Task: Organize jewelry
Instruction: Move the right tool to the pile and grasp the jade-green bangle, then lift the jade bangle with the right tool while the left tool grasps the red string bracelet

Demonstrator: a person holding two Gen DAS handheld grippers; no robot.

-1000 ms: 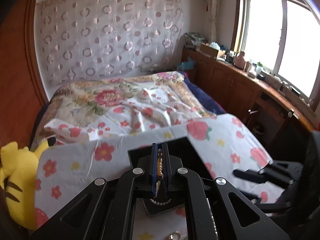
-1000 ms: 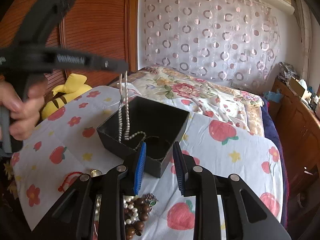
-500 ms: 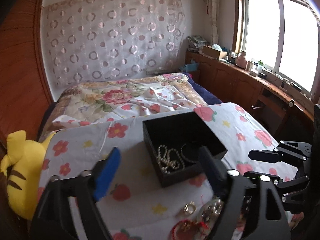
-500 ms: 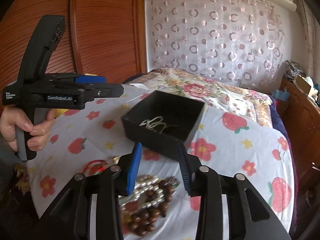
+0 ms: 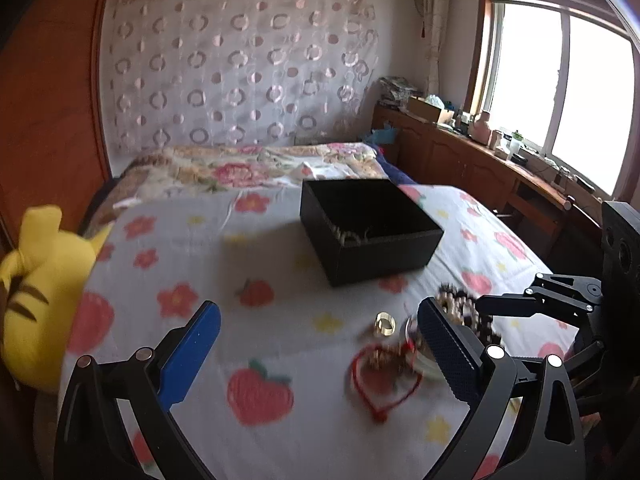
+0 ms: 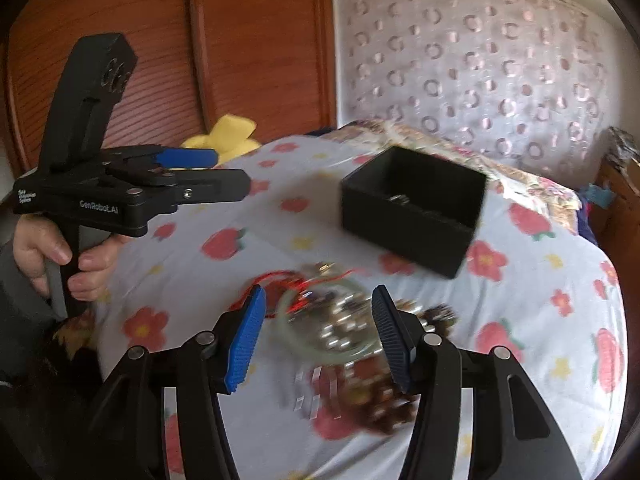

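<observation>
The flower-printed cloth is spread soft and flat under a rigid, square black box; pearls inside are barely made out. Nearer, the blurred jewelry pile is framed by the right gripper, jaws apart. The left gripper is held wide, empty.

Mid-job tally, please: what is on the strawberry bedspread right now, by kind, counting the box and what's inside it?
Black box: 1
Pearl strand in the box: 1
Gold ring: 1
Red cord bracelet: 1
Clear bangle: 1
Brown bead string: 1
Total: 6. The loose pile is blurred, so it may hold more.
</observation>
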